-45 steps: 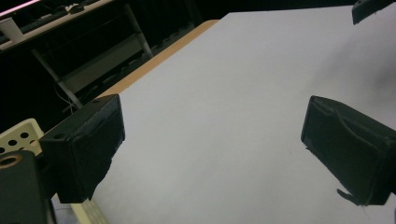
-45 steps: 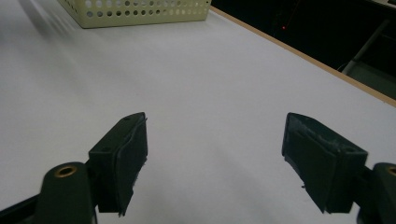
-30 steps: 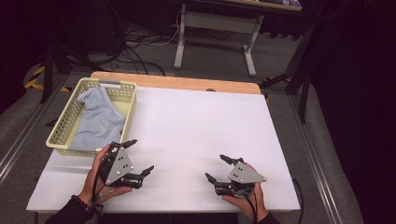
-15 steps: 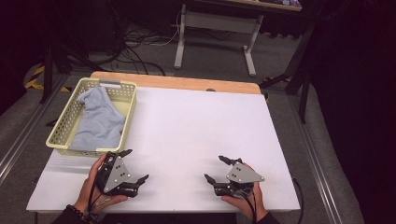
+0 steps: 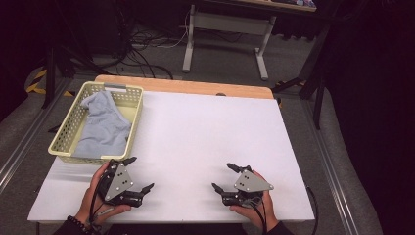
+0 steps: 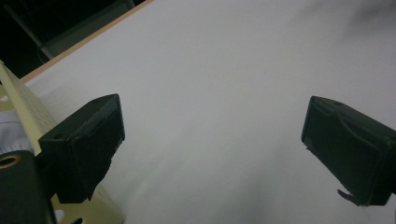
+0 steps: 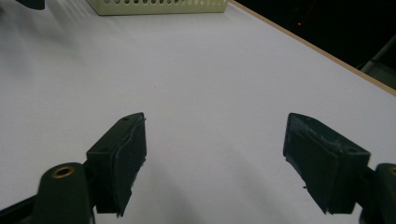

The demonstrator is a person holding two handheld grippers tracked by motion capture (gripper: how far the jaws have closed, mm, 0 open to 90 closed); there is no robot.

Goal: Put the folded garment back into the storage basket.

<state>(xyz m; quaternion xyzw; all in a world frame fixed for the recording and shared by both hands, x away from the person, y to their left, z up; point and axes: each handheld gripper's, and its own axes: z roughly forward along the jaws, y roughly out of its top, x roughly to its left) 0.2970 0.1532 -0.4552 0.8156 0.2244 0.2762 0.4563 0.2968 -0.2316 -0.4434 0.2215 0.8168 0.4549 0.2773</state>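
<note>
A: Grey cloth (image 5: 103,126) lies crumpled inside the pale yellow basket (image 5: 66,138), at the far left of the white surface (image 5: 205,132).

B: And what changed?

A: The left gripper (image 5: 138,174) was closer to the basket a second ago; now it has come back toward the near edge. Its jaws stand wide apart, with nothing between them. I judge the cloth is already put away, or not yet taken out.

B: The other one?

A: The right gripper (image 5: 224,177) has not moved. Its jaws are also apart and empty, over the bare surface.

B: Anything in the way?

A: No. Only the basket wall stands between the left gripper and the cloth.
</note>
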